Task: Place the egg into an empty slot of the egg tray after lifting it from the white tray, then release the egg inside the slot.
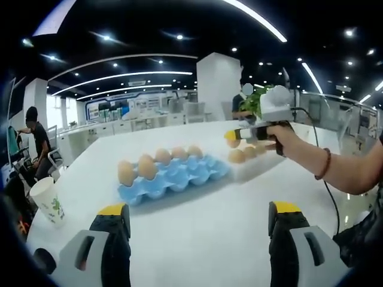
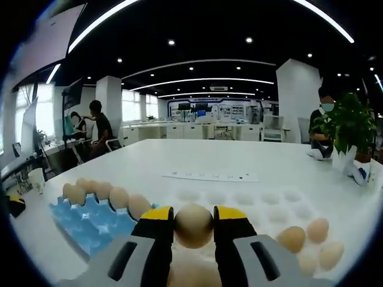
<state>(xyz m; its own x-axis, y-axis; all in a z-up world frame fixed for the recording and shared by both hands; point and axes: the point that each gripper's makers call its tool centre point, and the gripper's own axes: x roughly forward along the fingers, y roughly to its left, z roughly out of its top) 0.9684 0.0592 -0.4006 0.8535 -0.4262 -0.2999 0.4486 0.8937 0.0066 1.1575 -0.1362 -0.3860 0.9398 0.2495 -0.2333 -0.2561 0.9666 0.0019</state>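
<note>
1. The right gripper is closed on an egg — the yellow-tipped jaws press it from both sides, and it is lifted clear above the white tray.
2. In the left gripper view the right gripper shows at the right, held in a person's hand, with the egg between its jaws over the white tray.
3. The left gripper is open, its jaws wide apart and holding nothing, hovering above the white table on the near side of the blue tray.
4. The blue tray holds a row of eggs along its far edge — the slots on the near side are empty.
5. More eggs lie on the white tray, at the right in the right gripper view.
6. The blue tray sits just beside the white tray.
7. A paper cup stands near the table's left edge.
8. A potted plant stands on the table's far right.
</note>
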